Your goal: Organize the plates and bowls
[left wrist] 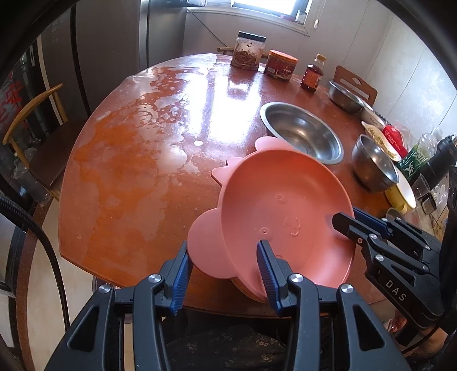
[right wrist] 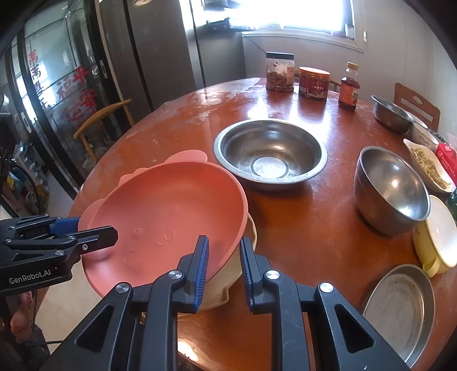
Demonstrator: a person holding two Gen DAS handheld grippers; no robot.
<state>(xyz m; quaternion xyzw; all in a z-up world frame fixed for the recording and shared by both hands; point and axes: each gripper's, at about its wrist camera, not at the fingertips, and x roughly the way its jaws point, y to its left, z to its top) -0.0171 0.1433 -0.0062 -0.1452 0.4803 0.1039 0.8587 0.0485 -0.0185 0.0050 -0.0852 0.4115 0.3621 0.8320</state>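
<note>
A round, worn reddish table [left wrist: 137,159] fills the room, glaring where daylight from the window [right wrist: 311,14] at the far wall strikes it. A tall grey fridge [right wrist: 160,51] stands to the left, beside glass doors [right wrist: 54,94] with red characters. A curved-back wooden chair [left wrist: 31,120] sits at the left, another chair [right wrist: 415,104] at the right by the pale wall [left wrist: 405,65]. The floor [left wrist: 48,256] is light.

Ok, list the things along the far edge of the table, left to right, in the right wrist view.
Clear jar with black lid → orange-lidded jar → amber bottle → small steel bowl.
</note>
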